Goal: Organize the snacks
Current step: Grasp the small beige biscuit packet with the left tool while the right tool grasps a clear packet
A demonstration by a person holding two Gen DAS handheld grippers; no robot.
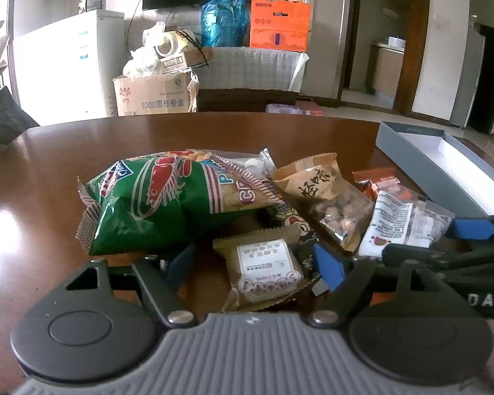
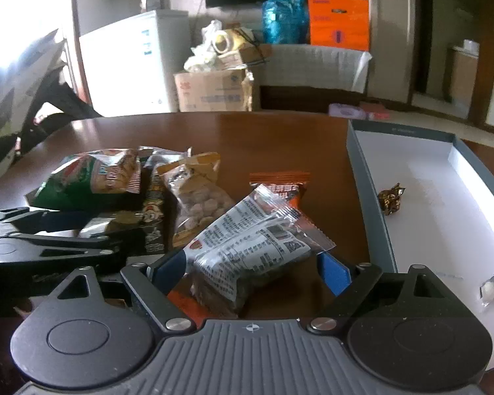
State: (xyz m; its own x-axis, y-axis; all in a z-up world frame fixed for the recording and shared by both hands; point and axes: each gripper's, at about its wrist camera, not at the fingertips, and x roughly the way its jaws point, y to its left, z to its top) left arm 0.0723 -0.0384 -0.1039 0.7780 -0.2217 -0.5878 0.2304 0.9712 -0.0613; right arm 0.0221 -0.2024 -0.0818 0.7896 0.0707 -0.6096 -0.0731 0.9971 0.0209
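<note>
A dark brown polished wooden table [image 1: 82, 171] fills the foreground of a lived-in room, with cardboard boxes and bags stacked against the far wall.

From the left wrist camera, a heap of snacks lies at the table's middle: a big green crinkled prawn-cracker bag [image 1: 161, 197] leans over a kraft-paper pouch of round nuts [image 1: 329, 200], and a small brown pastry packet with a white label [image 1: 266, 270] lies nearest. The left gripper [image 1: 253, 266] is spread wide, its blue pads on either side of that pastry packet without visibly pinching it, apparently lined up to take it next. Off to the right sits a shallow grey cardboard box with a white floor [image 1: 411, 151], probably the place meant for the snacks.

From the right wrist camera, the right gripper [image 2: 250, 263] is likewise wide, straddling a clear plastic packet printed with black text [image 2: 247, 247] that rests on the table over an orange wrapper [image 2: 280, 181]; whether the pads touch it I cannot tell. The box [image 2: 372, 204] stands just beside it, already holding a gold-foil candy [image 2: 392, 199] and a small clear-wrapped white sweet [image 2: 490, 288], so sorting seems barely begun.
</note>
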